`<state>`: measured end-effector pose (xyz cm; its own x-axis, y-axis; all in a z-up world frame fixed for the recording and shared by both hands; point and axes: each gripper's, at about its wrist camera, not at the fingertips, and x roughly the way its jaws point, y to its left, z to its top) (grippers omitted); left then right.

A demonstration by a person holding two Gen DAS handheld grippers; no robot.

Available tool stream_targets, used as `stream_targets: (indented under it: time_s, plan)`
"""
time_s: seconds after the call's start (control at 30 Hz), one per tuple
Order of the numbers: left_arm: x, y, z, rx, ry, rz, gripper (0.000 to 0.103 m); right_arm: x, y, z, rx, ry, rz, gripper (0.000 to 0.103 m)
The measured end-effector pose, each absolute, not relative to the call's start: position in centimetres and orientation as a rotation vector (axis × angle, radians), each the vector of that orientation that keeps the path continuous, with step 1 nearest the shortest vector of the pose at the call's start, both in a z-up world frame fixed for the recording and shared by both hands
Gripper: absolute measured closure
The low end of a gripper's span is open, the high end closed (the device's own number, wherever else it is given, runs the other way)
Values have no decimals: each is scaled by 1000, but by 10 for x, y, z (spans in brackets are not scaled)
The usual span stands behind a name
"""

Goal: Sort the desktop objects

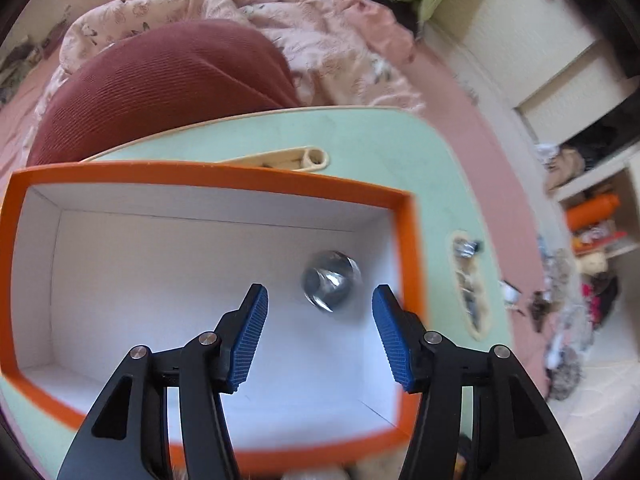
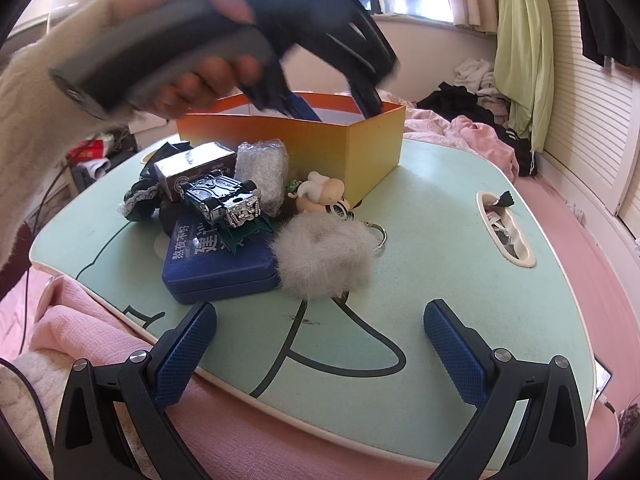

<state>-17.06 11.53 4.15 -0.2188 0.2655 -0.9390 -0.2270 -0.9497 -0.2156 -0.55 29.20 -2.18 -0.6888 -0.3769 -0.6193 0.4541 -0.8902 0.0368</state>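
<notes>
mint bench (image 2: 440, 216), orange box (image 1: 208, 176) on it. left tool (image 1: 320, 300) apart over box, shiny round item (image 1: 331, 280) blurred inside, seemingly dropped. right tool (image 2: 320, 316) apart, empty. next: pick from the pile, maybe fluffy scrunchie (image 2: 324, 256).

A rumpled pink floral quilt (image 1: 320, 28) lies on the bed behind a dark red ribbed cushion (image 1: 160, 88), a light green curtain (image 2: 520, 40) hangs by the window, and cluttered white shelves (image 1: 592, 216) stand alongside.
</notes>
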Motion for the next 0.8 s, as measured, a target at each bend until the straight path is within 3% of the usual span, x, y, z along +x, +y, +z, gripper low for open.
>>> stream_targets:
  time_s: [0.07, 0.17, 0.47, 0.63, 0.8]
  plan:
    - [-177, 119, 35, -1722, -76, 2238, 50, -7, 292, -22, 892, 164, -2526, 0]
    - [-178, 124, 30, -1698, -44, 2254, 70, -7, 292, -22, 891, 165, -2527, 0]
    - [-160, 94, 55, -1554, -167, 2280, 70, -6, 291, -21, 890, 164, -2526, 0]
    - [-98, 61, 100, -1354, -155, 2293, 70, -6, 290, -20, 890, 165, -2527, 0]
    - [-39, 30, 99, -1279, -156, 2301, 70, -7, 288, -20, 893, 168, -2528, 0]
